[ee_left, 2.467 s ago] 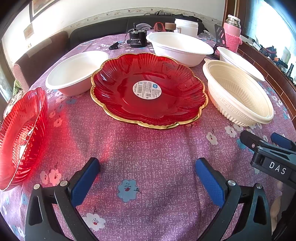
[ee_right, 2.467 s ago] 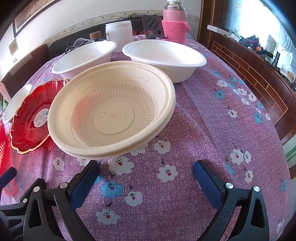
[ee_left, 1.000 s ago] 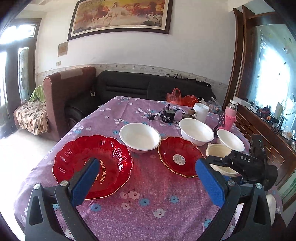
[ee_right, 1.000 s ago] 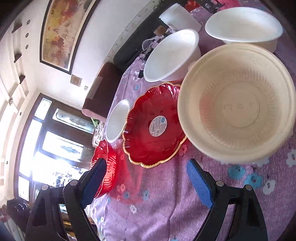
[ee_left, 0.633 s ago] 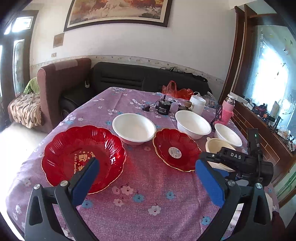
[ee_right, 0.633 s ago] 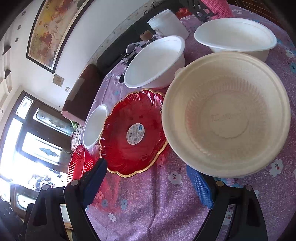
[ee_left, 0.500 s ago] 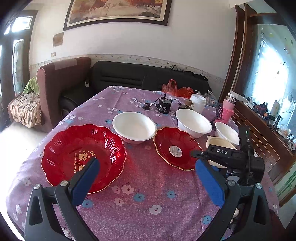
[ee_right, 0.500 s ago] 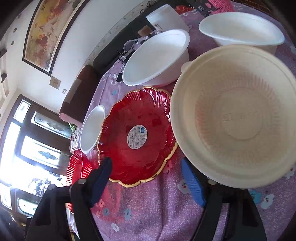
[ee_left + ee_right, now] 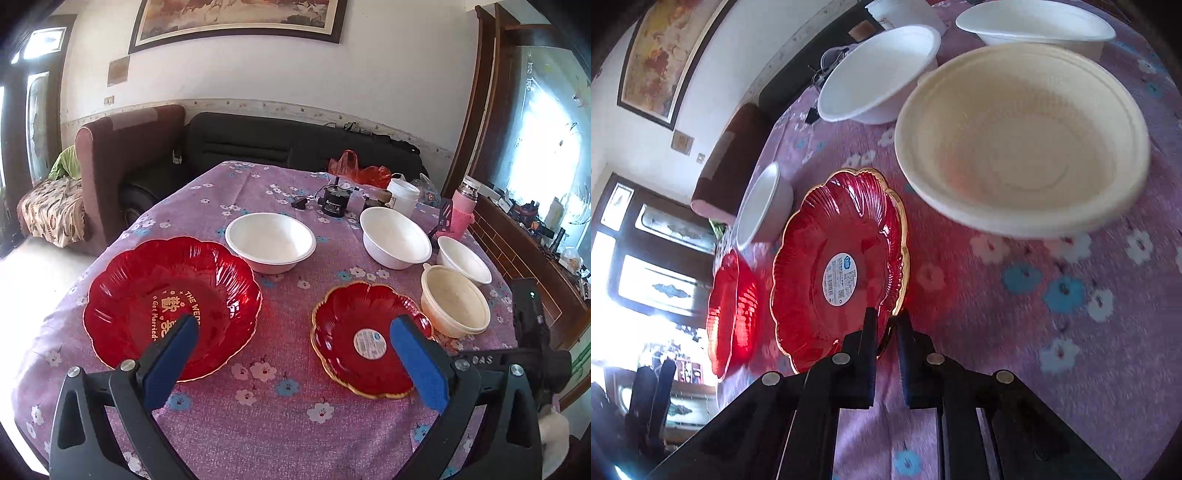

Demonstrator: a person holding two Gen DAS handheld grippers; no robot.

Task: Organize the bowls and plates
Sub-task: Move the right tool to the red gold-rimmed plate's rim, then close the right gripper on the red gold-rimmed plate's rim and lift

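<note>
A small gold-rimmed red plate (image 9: pixel 842 266) with a white sticker lies on the purple flowered tablecloth (image 9: pixel 1015 332). My right gripper (image 9: pixel 886 318) has its jaws closing tight on the plate's near rim, which sits between the pads. Right of the same plate (image 9: pixel 365 332) stands a cream bowl (image 9: pixel 454 302), large in the right wrist view (image 9: pixel 1023 136). A big red plate (image 9: pixel 170 302) with gold lettering lies to the left. Three white bowls (image 9: pixel 271 245) (image 9: pixel 395 236) (image 9: pixel 463 258) stand behind. My left gripper (image 9: pixel 295 325) hovers open and empty above the table's near part.
At the table's far end stand a black device (image 9: pixel 334 201), a white jar (image 9: pixel 402 194) and a pink bottle (image 9: pixel 465 206). A dark sofa (image 9: pixel 258 140) and a brown armchair (image 9: pixel 125 147) lie beyond. The right gripper's black body (image 9: pixel 532 332) sits at the table's right edge.
My right gripper swung left from the cream bowl to the small red plate, and its jaws went from wide open to shut on the rim. The left gripper's view barely shifted.
</note>
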